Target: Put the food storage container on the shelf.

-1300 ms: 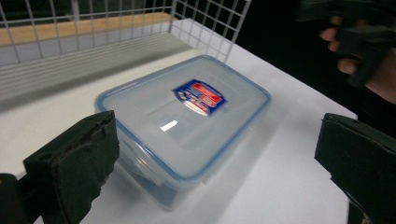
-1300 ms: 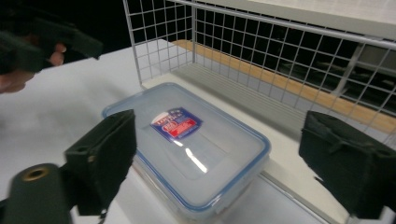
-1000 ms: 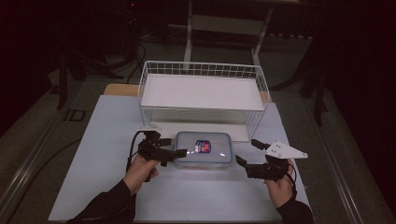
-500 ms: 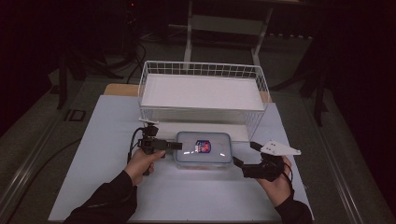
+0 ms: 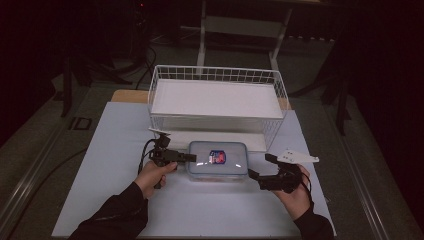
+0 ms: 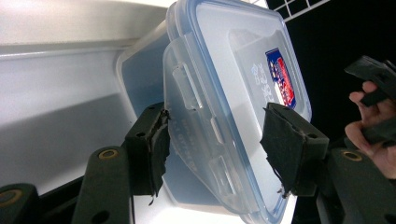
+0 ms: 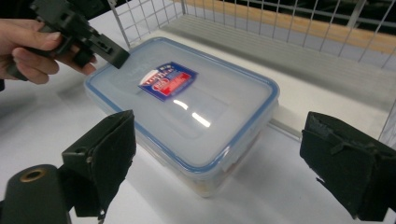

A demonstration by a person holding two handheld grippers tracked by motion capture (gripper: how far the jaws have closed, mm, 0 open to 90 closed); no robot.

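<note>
A clear plastic box with a blue-edged lid [image 5: 218,160] sits on the white table [image 5: 110,150], just in front of the white wire basket [image 5: 216,100]. The left gripper [image 6: 215,149] has its jaws wide around the lid's end flap. The right gripper [image 7: 219,168] waits open near the box's other end.

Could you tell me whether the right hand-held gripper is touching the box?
Apart. The right gripper view shows the right hand-held gripper open, table visible between both pads and the box. The high view agrees.
</note>
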